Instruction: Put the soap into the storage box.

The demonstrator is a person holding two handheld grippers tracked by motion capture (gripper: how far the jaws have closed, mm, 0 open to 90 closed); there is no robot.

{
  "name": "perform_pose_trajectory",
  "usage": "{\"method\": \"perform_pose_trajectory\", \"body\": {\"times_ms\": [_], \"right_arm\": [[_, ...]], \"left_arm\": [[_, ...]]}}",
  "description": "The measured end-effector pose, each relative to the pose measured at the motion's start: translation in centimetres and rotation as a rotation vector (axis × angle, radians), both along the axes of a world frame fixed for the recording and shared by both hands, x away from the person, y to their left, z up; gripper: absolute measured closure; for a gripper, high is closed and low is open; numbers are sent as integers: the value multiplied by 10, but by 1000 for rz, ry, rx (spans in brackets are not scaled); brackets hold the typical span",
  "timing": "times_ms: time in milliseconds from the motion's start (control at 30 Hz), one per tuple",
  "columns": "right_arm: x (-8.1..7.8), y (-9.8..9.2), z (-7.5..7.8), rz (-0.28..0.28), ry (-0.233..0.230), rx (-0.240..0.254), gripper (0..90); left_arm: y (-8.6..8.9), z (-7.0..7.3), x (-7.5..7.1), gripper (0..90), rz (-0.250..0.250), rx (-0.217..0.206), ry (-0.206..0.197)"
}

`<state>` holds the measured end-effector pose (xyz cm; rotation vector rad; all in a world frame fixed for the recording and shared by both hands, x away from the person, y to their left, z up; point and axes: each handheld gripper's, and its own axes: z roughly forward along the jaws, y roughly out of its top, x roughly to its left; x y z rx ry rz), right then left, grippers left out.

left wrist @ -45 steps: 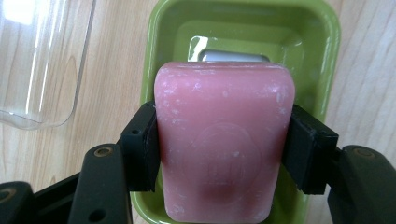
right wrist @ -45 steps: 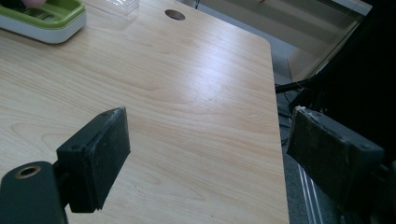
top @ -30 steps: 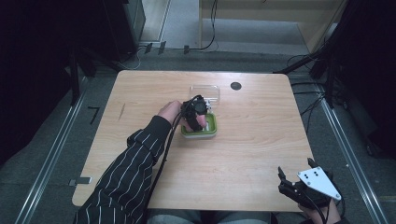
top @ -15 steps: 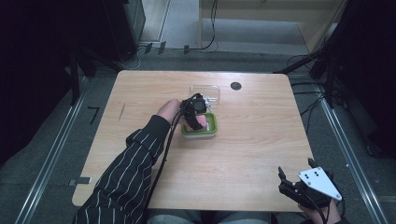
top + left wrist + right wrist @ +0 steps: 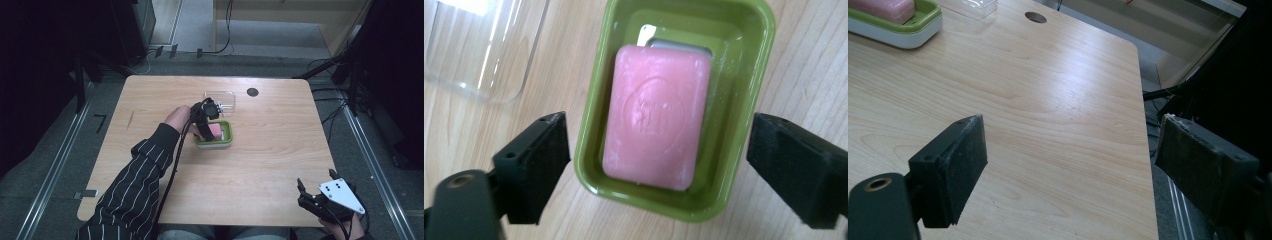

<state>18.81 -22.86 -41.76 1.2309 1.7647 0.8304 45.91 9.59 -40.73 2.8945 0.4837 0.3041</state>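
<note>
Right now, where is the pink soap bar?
The pink soap bar lies flat in the green dish near the table's middle, under the left gripper, whose jaws have just opened and stand clear of it; the clear lid sits just behind.

Pink soap (image 5: 656,117), green dish (image 5: 594,120), clear lid (image 5: 484,45), black-and-white pinstriped sleeve (image 5: 135,185), pale wooden table (image 5: 270,150)

Pink soap bar (image 5: 656,117) lies flat inside green dish (image 5: 596,100).
</note>
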Motion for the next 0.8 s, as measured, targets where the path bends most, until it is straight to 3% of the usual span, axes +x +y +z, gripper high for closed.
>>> {"method": "perform_pose_trajectory", "body": {"times_ms": [200, 467, 800], "right_arm": [[0, 0, 0, 0, -1, 1, 139], [0, 0, 0, 2, -2, 2, 139], [1, 1, 0, 5, -7, 2, 139]], "left_arm": [[6, 4, -7, 56, 43, 15, 15], [18, 5, -18, 26, 90, 73, 50], [40, 3, -36, 12, 172, 89, 85]]}}
